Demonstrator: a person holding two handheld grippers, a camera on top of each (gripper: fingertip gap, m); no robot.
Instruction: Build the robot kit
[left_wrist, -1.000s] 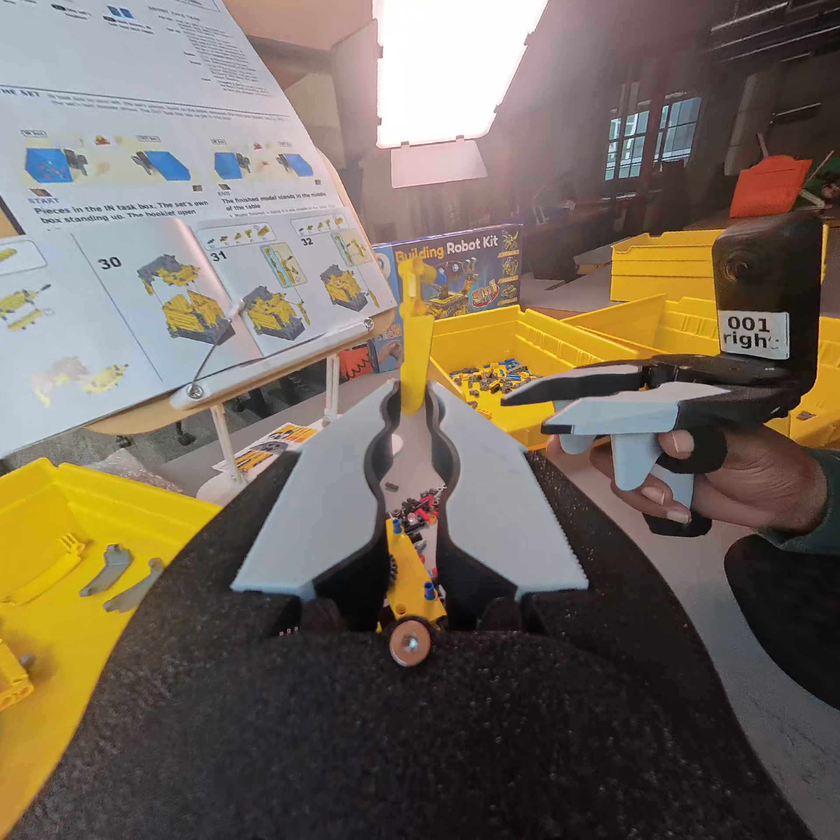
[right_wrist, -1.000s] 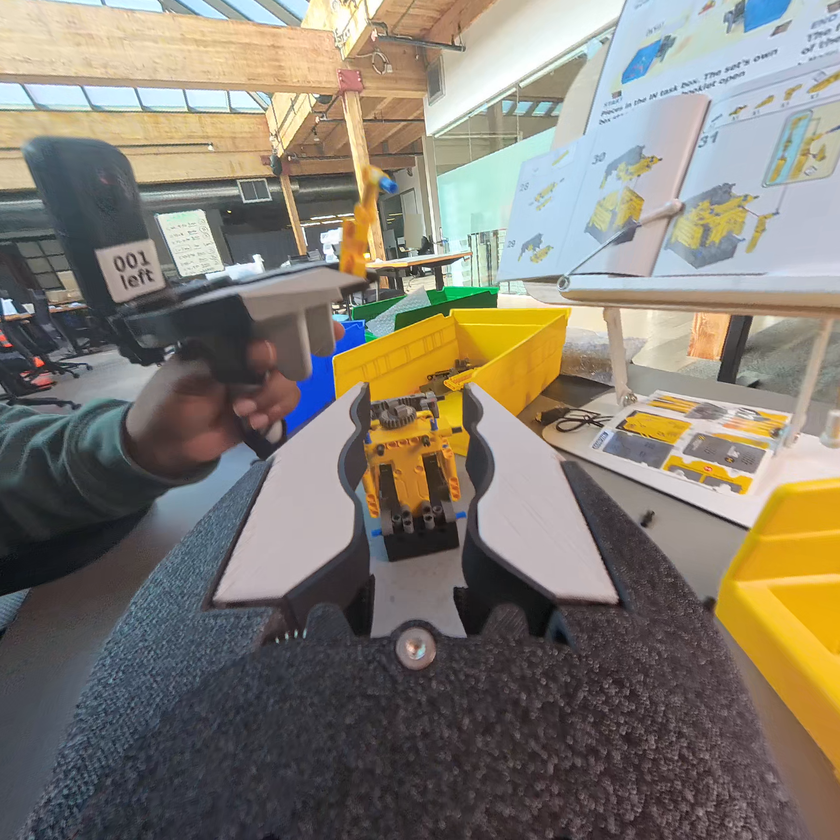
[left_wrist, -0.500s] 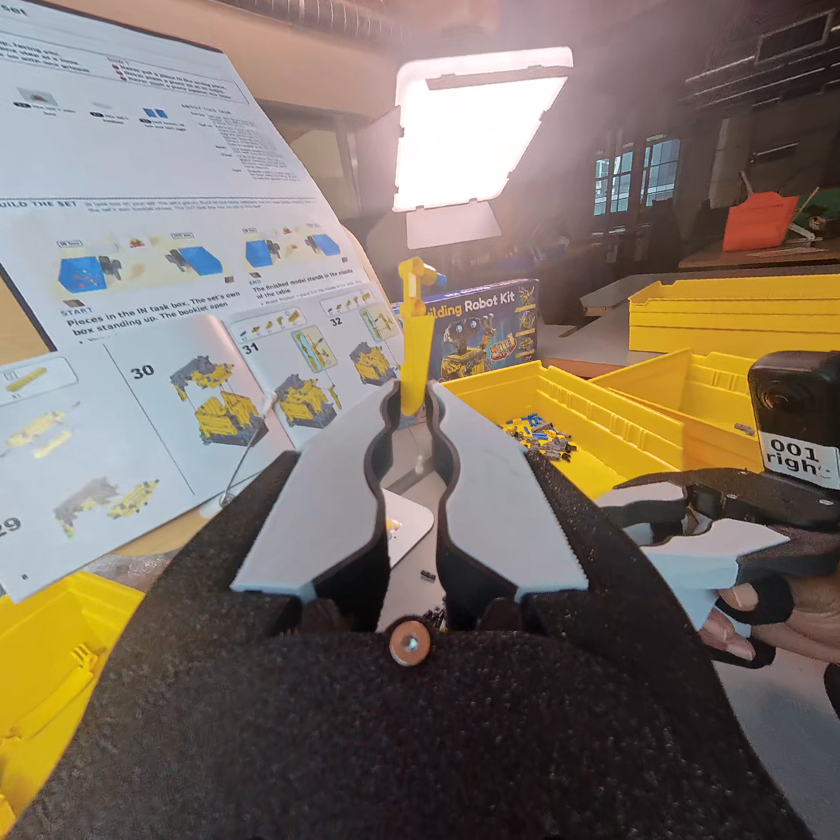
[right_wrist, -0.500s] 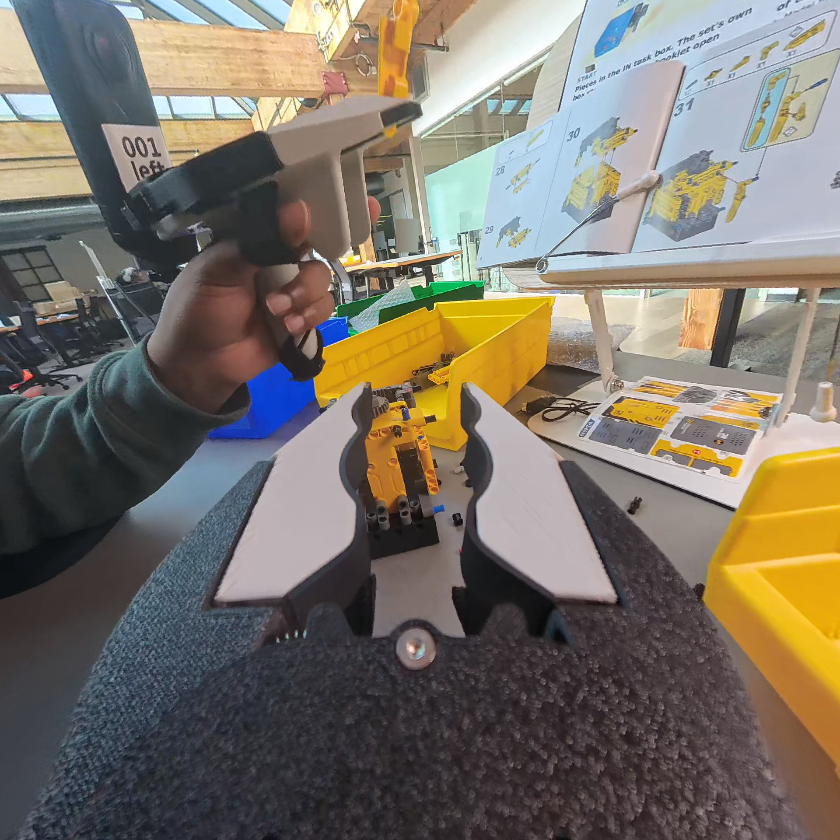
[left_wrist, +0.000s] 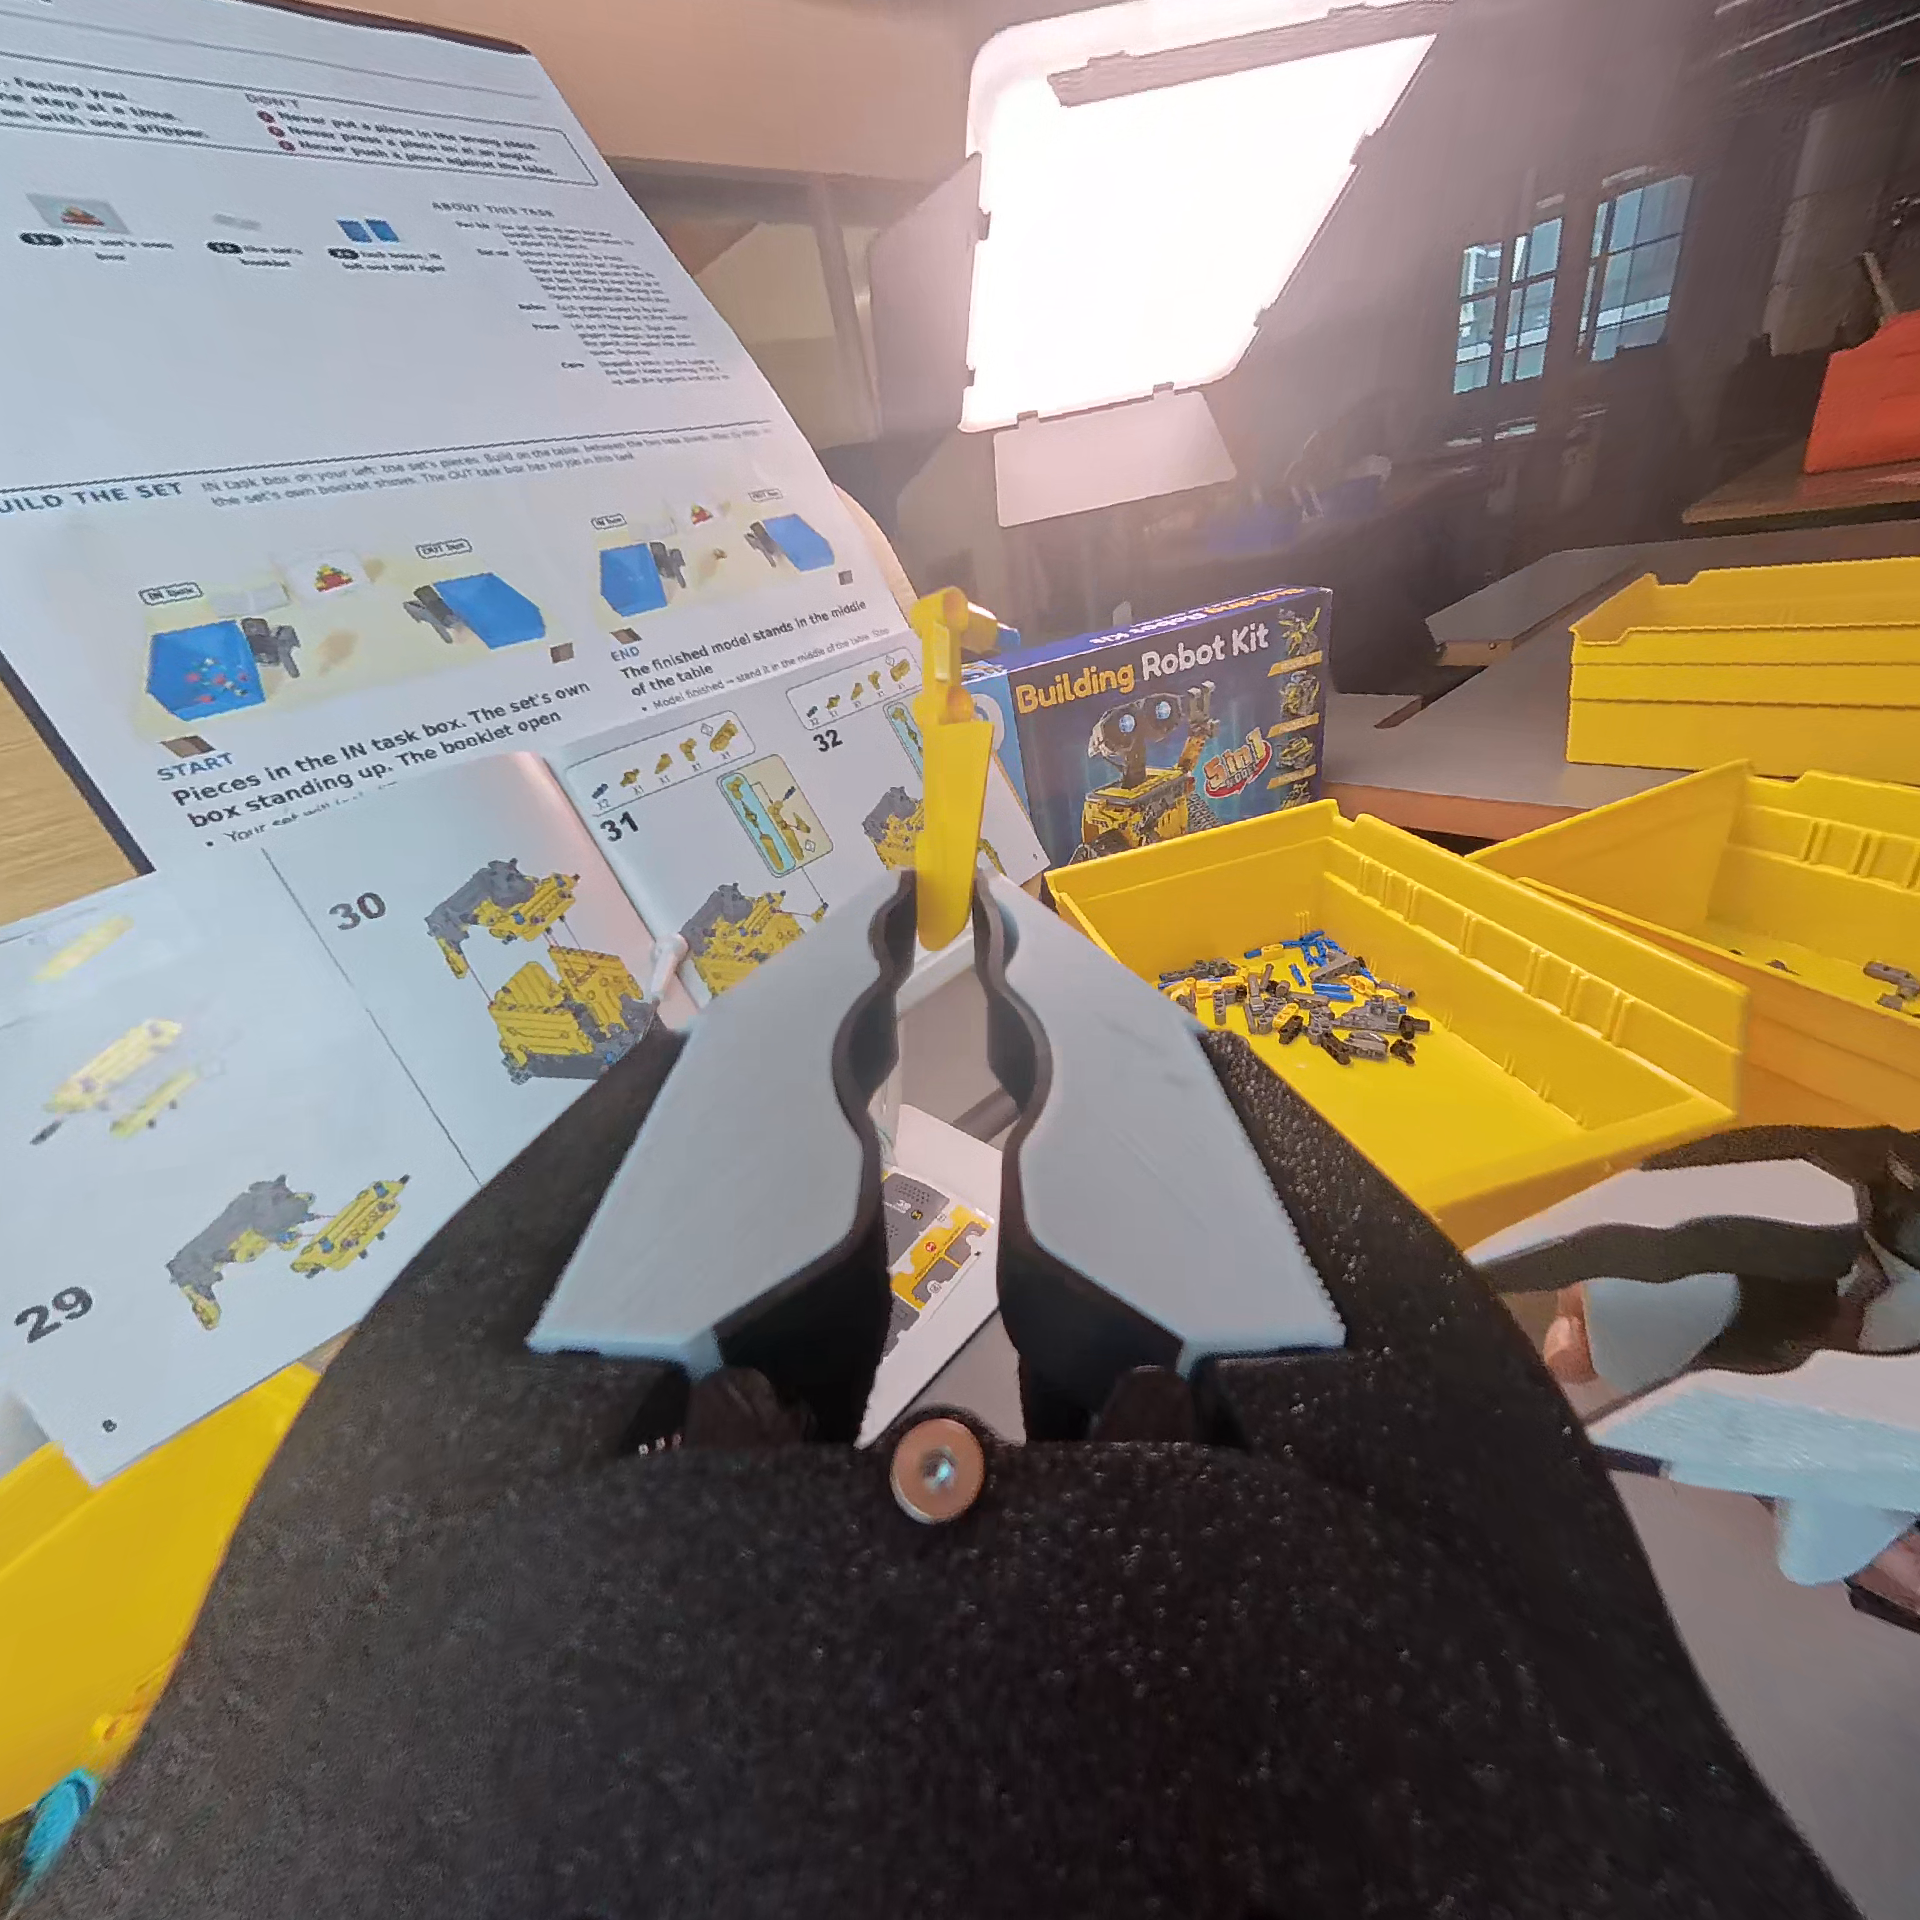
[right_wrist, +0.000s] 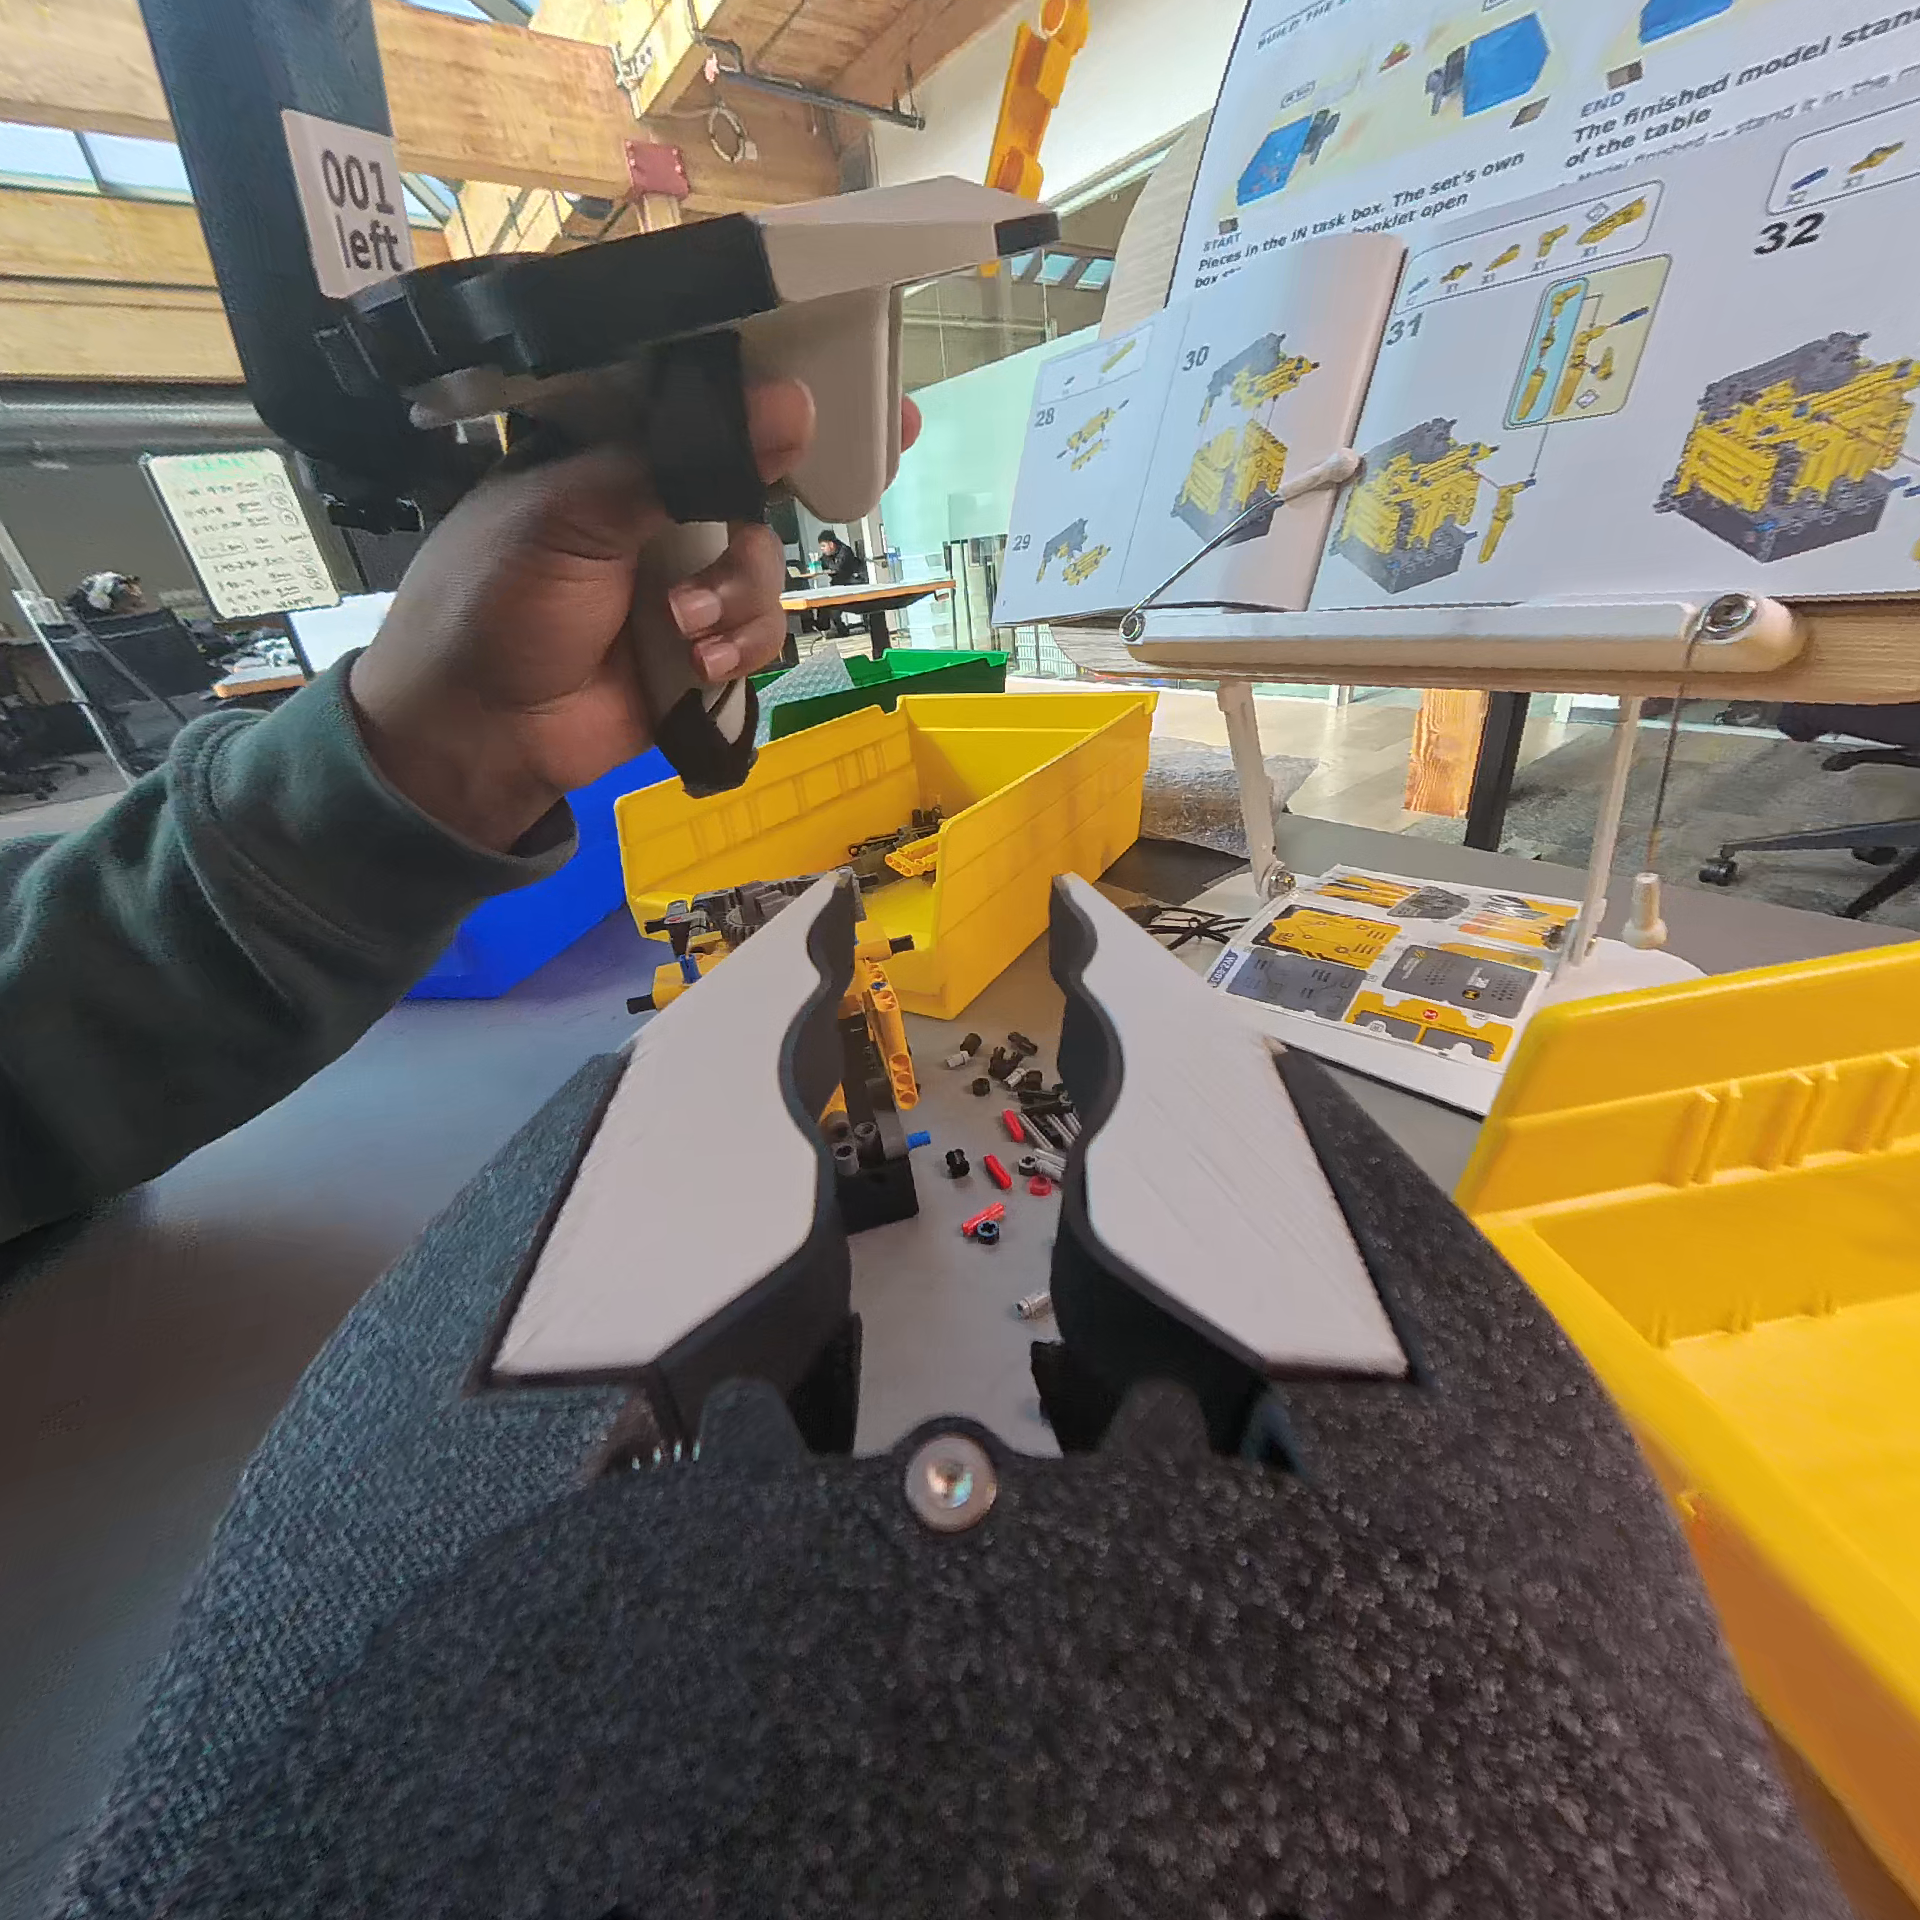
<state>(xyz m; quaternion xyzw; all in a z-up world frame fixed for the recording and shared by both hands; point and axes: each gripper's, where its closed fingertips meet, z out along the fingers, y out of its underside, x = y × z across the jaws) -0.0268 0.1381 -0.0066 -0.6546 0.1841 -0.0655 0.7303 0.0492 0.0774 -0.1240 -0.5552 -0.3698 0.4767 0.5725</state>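
My left gripper (left_wrist: 943, 906) is shut on the lower end of a long yellow piece (left_wrist: 951, 790), which it holds upright in the air in front of the open instruction booklet (left_wrist: 436, 935). In the right wrist view the left gripper (right_wrist: 1039, 229) is raised at upper left, with the yellow piece (right_wrist: 1034, 94) sticking up from it. My right gripper (right_wrist: 951, 904) is open and empty, low over the table. A yellow and grey brick model (right_wrist: 868, 1049) stands on the table, partly hidden behind the gripper's left finger. Small loose pins (right_wrist: 1023, 1127) lie between the fingers.
A yellow bin (left_wrist: 1455, 1122) holding small parts and the kit's box (left_wrist: 1164, 717) stand behind. In the right wrist view are a yellow bin (right_wrist: 1039, 831), a blue bin (right_wrist: 520, 925), another yellow bin (right_wrist: 1714, 1195) close on the right, the booklet stand (right_wrist: 1455, 629) and a sticker sheet (right_wrist: 1392, 977). The tips of one gripper are about 15 centimeters away from the tips of the other.
My left gripper has risen with the yellow piece and turned toward the booklet. My right gripper has shifted right, so the model now sits at its left finger, not between both.
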